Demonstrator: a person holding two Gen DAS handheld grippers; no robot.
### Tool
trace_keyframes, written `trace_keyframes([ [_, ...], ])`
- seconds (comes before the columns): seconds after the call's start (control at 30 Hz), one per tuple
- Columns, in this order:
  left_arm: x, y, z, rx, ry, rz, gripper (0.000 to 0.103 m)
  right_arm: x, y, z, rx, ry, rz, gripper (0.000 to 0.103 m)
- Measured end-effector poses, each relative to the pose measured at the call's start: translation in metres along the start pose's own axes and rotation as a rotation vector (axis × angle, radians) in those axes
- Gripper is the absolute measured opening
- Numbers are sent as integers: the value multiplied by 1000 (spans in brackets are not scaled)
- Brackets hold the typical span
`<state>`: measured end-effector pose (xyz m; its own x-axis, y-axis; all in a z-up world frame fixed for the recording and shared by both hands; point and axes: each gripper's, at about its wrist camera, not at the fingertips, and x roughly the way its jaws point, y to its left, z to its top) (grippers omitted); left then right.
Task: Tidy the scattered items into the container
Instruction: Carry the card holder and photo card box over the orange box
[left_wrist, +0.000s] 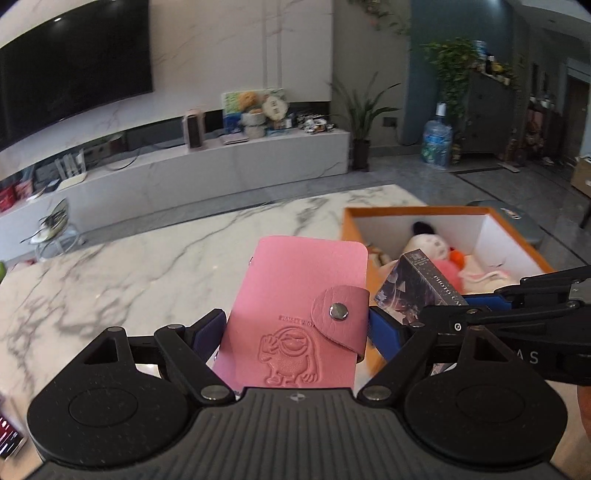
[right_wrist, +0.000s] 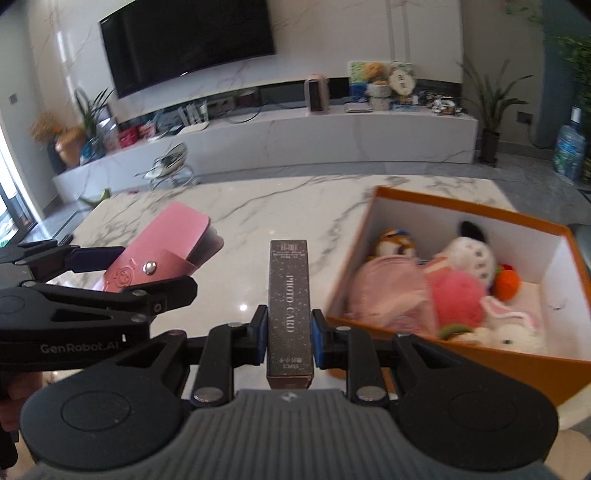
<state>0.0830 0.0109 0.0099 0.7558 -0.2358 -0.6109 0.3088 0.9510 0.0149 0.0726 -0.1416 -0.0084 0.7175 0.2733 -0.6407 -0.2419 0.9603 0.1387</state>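
My left gripper (left_wrist: 295, 325) clamps the pink card wallet (left_wrist: 295, 314); my right gripper (right_wrist: 289, 332) pinches the photo card box (right_wrist: 289, 310) beside the orange box (right_wrist: 480, 218)

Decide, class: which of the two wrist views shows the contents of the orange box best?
The right wrist view: it looks down into the orange box, showing several plush toys. In the left wrist view the pink card holder and dark photo-card box hide much of the inside.
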Motion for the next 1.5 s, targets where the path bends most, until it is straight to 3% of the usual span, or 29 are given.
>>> trace_keyframes([
  [0.4,52,-91,35,121,-3,-149,96,-43,-114,3,148,-71,-199,25],
  [0.8,107,-142,60,177,15,-206,96,-34,-178,19,189,-81,-274,25],
  [1.1,138,-158,65,213,47,-199,96,1,-206,22,193,-27,-298,25],
  [1.5,162,-136,55,179,133,-177,96,59,-221,13,198,124,-290,25],
])
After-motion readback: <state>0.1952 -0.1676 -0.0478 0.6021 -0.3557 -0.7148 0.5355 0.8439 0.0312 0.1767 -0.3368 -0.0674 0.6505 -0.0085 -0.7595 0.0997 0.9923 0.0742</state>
